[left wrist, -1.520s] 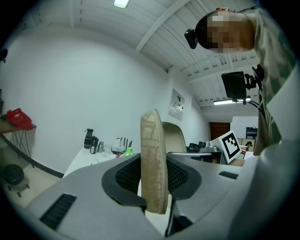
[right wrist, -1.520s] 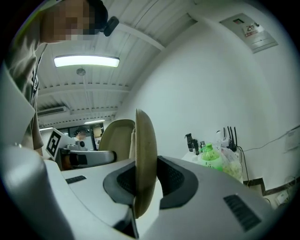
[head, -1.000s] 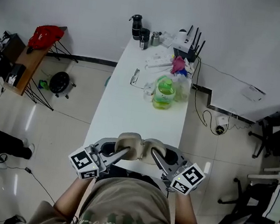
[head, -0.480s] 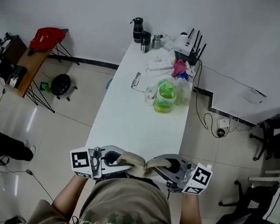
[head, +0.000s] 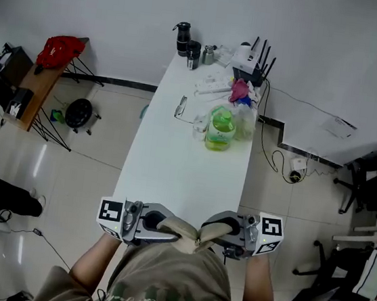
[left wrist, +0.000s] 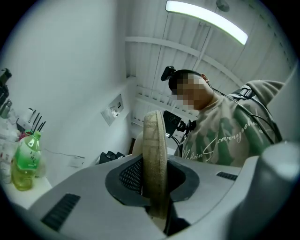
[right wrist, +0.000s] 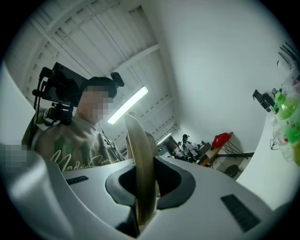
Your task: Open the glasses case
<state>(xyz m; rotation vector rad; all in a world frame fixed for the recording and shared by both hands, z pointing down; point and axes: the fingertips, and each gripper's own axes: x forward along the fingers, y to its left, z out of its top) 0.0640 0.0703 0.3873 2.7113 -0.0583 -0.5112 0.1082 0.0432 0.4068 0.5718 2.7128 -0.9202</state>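
Head view, one tan glasses case [head: 188,232] hung at the near bench [head: 187,160] edge, two claws, left claw [head: 164,224] and right claw [head: 219,231], each clamped on one half.

- Left gripper [head: 173,228]: held at the torso, pointing inward toward the other gripper, tipped slightly upward. Its 2 jaws are clamped on 1 half of the glasses case [head: 188,236].
- Right gripper [head: 211,232]: mirrored pose, pointing inward. Its 2 jaws are clamped on the other half.
- Left forearm [head: 89,267], right forearm [head: 258,284]: bent, flanking the torso.
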